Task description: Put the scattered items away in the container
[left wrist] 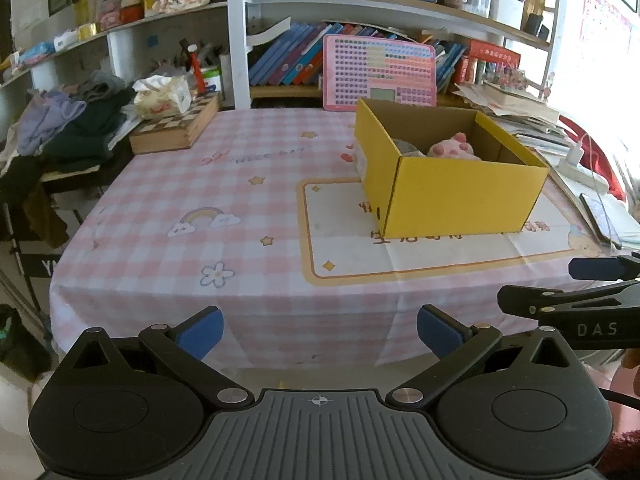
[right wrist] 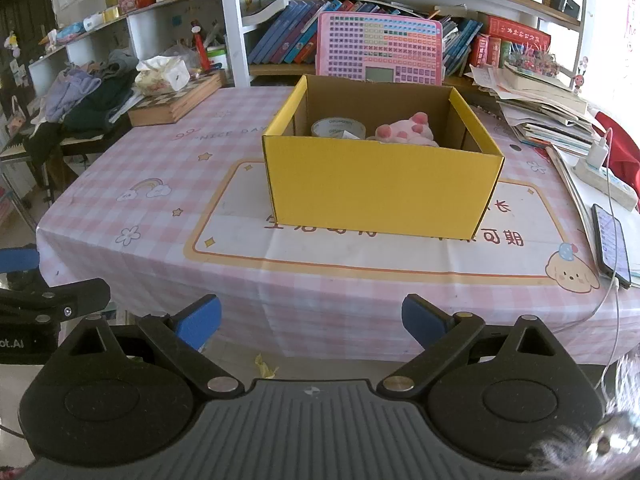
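Note:
A yellow cardboard box (right wrist: 380,188) stands open on the pink checked tablecloth (right wrist: 152,152); it also shows in the left wrist view (left wrist: 460,196). Inside lie a roll of clear tape (right wrist: 338,128) and a pink plush paw toy (right wrist: 406,132), the toy also seen from the left (left wrist: 454,146). My left gripper (left wrist: 320,332) is open and empty, off the table's near edge. My right gripper (right wrist: 312,322) is open and empty, also before the near edge. The right gripper's fingers (left wrist: 600,268) show at the right of the left wrist view.
A wooden chessboard box (right wrist: 176,100) and a pile of clothes (right wrist: 88,96) sit at the back left. A pink keyboard toy (right wrist: 380,50) leans behind the box. Stacked papers (right wrist: 548,112), a power strip (right wrist: 604,176) and a phone (right wrist: 612,240) lie on the right.

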Available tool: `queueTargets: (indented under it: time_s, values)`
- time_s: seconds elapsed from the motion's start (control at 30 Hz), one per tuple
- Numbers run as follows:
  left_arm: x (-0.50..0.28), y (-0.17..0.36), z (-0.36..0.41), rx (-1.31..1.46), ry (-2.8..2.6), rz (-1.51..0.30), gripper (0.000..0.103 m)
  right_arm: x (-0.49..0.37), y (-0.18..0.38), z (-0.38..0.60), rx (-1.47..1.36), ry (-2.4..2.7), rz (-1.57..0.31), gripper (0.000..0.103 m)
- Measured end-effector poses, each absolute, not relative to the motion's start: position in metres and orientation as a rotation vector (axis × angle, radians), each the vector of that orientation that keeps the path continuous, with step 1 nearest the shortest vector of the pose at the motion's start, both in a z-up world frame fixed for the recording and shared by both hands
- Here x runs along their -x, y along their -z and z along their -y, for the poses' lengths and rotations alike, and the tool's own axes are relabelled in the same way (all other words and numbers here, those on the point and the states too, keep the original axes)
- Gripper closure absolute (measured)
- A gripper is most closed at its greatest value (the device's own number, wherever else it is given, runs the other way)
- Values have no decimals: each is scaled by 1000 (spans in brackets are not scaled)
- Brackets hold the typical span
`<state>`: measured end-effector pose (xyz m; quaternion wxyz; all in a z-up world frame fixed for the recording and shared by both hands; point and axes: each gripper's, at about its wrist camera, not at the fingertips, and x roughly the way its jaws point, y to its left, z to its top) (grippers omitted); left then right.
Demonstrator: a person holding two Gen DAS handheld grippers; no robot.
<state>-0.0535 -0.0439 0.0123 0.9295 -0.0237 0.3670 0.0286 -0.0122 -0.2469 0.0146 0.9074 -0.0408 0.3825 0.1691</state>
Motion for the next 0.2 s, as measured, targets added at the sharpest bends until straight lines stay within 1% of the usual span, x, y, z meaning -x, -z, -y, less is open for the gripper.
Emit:
queueTargets:
  time_s: [0.2]
  values:
    - [53, -12, 41, 53, -61, -758, 0, 12, -15, 247, 84, -350, -790, 5]
